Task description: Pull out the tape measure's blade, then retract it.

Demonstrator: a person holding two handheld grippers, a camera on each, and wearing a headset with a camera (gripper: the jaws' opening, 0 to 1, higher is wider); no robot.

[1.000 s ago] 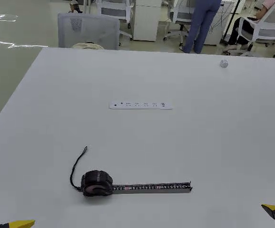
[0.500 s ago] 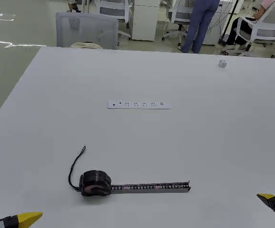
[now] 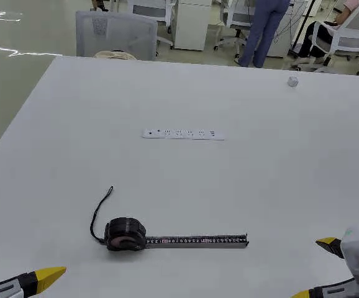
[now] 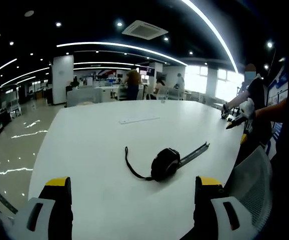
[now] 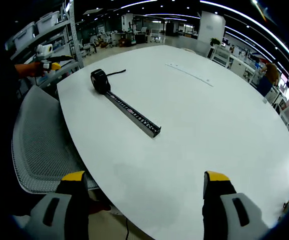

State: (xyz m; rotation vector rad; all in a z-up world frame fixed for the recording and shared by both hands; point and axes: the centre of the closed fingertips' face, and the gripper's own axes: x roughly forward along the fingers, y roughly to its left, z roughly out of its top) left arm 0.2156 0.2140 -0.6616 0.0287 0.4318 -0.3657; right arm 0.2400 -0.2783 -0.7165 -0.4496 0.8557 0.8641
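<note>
On white office table (image 3: 260, 186) lies tape measure (image 3: 125, 234); left tool (image 4: 133, 183), right tool (image 5: 145, 176) both apart.

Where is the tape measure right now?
In the head view the tape measure lies on the white table, left of centre near the person, its blade drawn out to the right; the white power strip lies beyond it.

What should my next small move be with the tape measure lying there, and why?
Probably bring the left gripper forward to the case and close on it. The blade lies partly out on the table, both grippers are open and touch nothing, and the case sits on the left gripper's side, leaving the right gripper for the blade's tip.
</note>
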